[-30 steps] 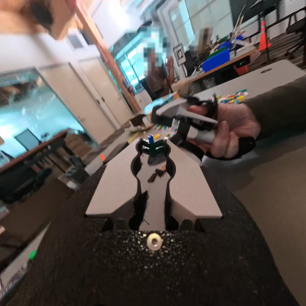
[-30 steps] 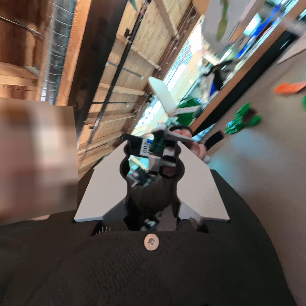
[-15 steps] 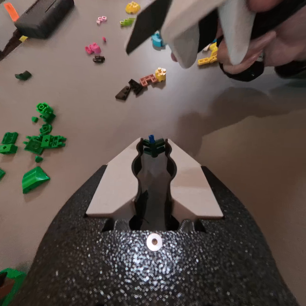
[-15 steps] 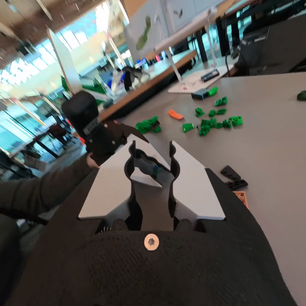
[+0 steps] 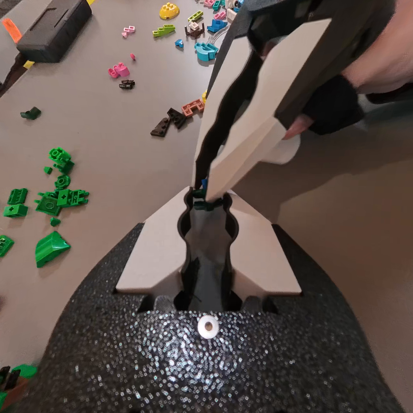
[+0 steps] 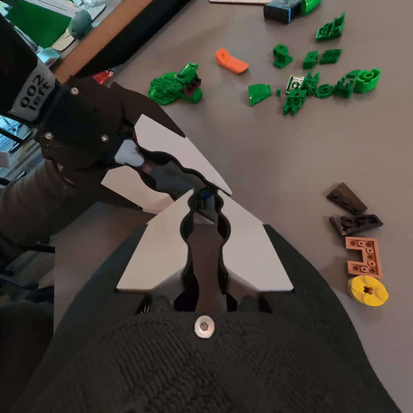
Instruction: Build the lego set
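Left of the small dark-green-and-blue lego assembly (image 5: pixel 204 199), loose bright-green plastic bricks (image 5: pixel 60 202) are lying on the grey table (image 5: pixel 107 138). The left gripper (image 5: pixel 207 202) is pinching that assembly at its tips; the right gripper (image 6: pixel 204 196) is closing its narrowed tips around the blue stud — whether it is gripping, I cannot tell. Risk: an off-axis squeeze twisting the piece free — it is barely held.

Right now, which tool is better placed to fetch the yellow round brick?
Probably right. The left tool is shut on the dark green piece; the yellow round brick lies close beside the right tool.
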The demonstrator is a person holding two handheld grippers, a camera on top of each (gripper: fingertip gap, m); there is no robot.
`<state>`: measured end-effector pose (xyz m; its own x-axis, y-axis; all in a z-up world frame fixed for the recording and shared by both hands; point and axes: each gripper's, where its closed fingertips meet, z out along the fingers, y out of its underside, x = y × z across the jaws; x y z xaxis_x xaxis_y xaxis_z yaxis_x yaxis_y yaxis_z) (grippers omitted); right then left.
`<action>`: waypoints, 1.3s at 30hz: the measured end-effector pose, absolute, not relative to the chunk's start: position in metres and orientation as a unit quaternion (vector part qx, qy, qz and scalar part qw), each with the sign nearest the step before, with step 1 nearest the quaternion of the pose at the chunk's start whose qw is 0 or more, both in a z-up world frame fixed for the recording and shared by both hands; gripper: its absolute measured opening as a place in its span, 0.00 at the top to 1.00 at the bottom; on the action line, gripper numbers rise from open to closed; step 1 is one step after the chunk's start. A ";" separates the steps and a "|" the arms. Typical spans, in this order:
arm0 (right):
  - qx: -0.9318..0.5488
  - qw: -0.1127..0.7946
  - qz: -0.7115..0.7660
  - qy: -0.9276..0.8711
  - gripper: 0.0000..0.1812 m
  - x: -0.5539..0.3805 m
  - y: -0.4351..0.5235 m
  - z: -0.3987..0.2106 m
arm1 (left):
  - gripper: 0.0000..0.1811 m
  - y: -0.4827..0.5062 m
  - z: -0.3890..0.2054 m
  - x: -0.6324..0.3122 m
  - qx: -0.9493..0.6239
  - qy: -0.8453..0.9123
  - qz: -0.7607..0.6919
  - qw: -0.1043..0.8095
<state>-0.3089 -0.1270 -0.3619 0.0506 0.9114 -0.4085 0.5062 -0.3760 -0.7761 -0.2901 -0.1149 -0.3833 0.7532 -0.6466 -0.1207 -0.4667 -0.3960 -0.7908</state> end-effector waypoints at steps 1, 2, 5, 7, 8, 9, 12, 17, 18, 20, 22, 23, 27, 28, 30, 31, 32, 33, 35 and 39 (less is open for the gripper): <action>-0.689 0.220 0.462 -0.513 0.92 -0.308 -0.126 -0.361 | 0.87 -0.115 -0.383 -0.290 -0.828 0.333 -0.107 0.438; -0.688 0.219 0.465 -0.511 0.94 -0.307 -0.126 -0.360 | 0.87 -0.114 -0.381 -0.289 -0.825 0.333 -0.108 0.444; -0.684 0.225 0.461 -0.519 0.95 -0.304 -0.125 -0.356 | 0.80 -0.117 -0.379 -0.283 -0.809 0.367 -0.098 0.450; -0.681 0.234 0.440 -0.536 0.96 -0.302 -0.124 -0.356 | 0.71 -0.122 -0.375 -0.282 -0.798 0.390 -0.089 0.450; -0.681 0.239 0.421 -0.550 0.96 -0.300 -0.123 -0.357 | 0.67 -0.123 -0.370 -0.285 -0.790 0.398 -0.083 0.459; -0.680 0.247 0.397 -0.565 0.96 -0.298 -0.122 -0.358 | 0.64 -0.124 -0.364 -0.289 -0.781 0.402 -0.080 0.471; -0.673 0.276 0.315 -0.609 0.96 -0.296 -0.120 -0.361 | 0.72 -0.118 -0.336 -0.309 -0.756 0.369 -0.069 0.536; -0.658 0.300 0.217 -0.656 0.96 -0.305 -0.128 -0.371 | 0.76 -0.105 -0.298 -0.349 -0.730 0.267 -0.034 0.628; -0.654 0.301 0.201 -0.664 0.96 -0.307 -0.129 -0.373 | 0.76 -0.103 -0.296 -0.355 -0.729 0.251 -0.027 0.637; -0.648 0.306 0.184 -0.673 0.96 -0.310 -0.132 -0.375 | 0.76 -0.099 -0.294 -0.365 -0.731 0.227 -0.011 0.644; -0.646 0.309 0.180 -0.674 0.95 -0.312 -0.134 -0.375 | 0.74 -0.097 -0.294 -0.369 -0.732 0.216 -0.003 0.646; -0.648 0.312 0.184 -0.670 0.90 -0.313 -0.134 -0.374 | 0.74 -0.097 -0.294 -0.371 -0.733 0.211 0.001 0.647; -0.656 0.328 0.233 -0.638 0.85 -0.312 -0.131 -0.356 | 0.72 -0.094 -0.290 -0.378 -0.730 0.184 0.010 0.658; -0.659 0.333 0.257 -0.623 0.85 -0.311 -0.130 -0.349 | 0.71 -0.094 -0.289 -0.381 -0.729 0.175 0.012 0.662; -0.666 0.349 0.306 -0.584 0.84 -0.306 -0.120 -0.334 | 0.71 -0.093 -0.284 -0.388 -0.721 0.150 0.015 0.677; -0.668 0.362 0.321 -0.566 0.84 -0.302 -0.111 -0.327 | 0.72 -0.093 -0.280 -0.392 -0.712 0.133 0.015 0.689; -0.668 0.380 0.329 -0.549 0.84 -0.298 -0.102 -0.321 | 0.73 -0.093 -0.276 -0.395 -0.702 0.114 0.015 0.702; -0.668 0.398 0.330 -0.536 0.84 -0.293 -0.092 -0.316 | 0.73 -0.094 -0.271 -0.397 -0.690 0.099 0.017 0.717; -0.665 0.430 0.323 -0.517 0.84 -0.286 -0.076 -0.311 | 0.75 -0.096 -0.263 -0.401 -0.661 0.073 0.032 0.746; -0.663 0.432 0.333 -0.512 0.86 -0.293 -0.062 -0.313 | 0.75 -0.093 -0.267 -0.398 -0.653 0.034 -0.004 0.757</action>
